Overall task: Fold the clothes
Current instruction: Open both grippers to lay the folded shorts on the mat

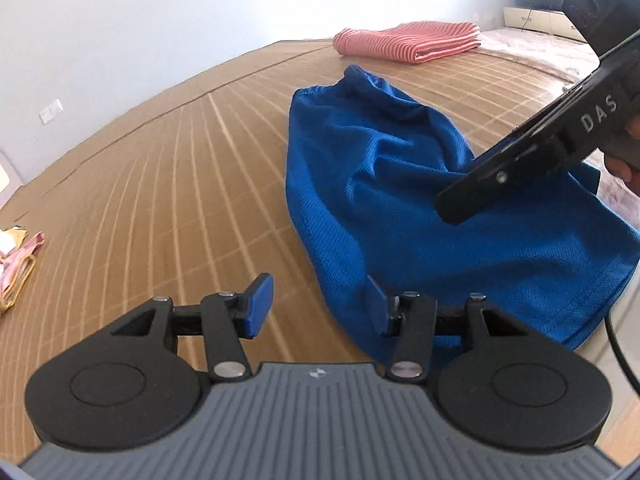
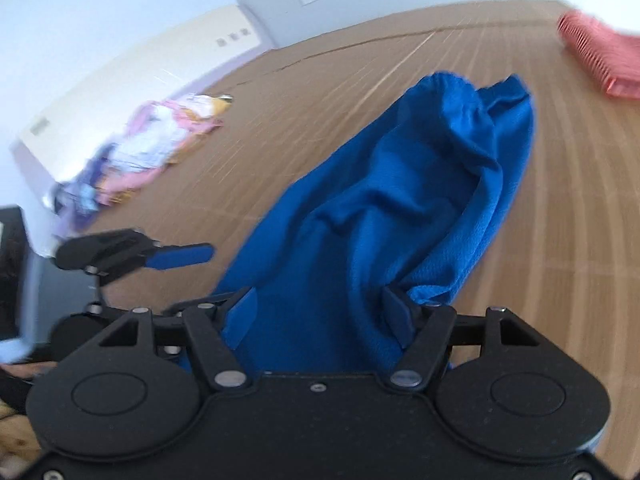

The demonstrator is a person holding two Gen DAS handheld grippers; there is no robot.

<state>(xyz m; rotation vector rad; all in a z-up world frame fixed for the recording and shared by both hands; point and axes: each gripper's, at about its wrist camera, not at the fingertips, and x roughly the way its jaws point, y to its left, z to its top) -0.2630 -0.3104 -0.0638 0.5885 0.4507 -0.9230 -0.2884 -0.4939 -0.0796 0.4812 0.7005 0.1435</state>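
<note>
Since the blue garment (image 1: 400,184) is a soft, light knit lying rumpled on the mat (image 1: 160,184), it is judged to sag and slide when lifted, so a hold is best taken at its hemmed edge or corners. The left tongs (image 1: 318,304) are held open and empty, with the near edge just beside their right pad. The right tongs (image 2: 320,312) are open too, cloth lying between the pads but apparently not pinched.

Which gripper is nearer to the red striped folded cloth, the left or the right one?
Right. The right gripper hangs over the blue garment, which lies before the red striped cloth. The left gripper is farther back, at the garment's near edge.
</note>
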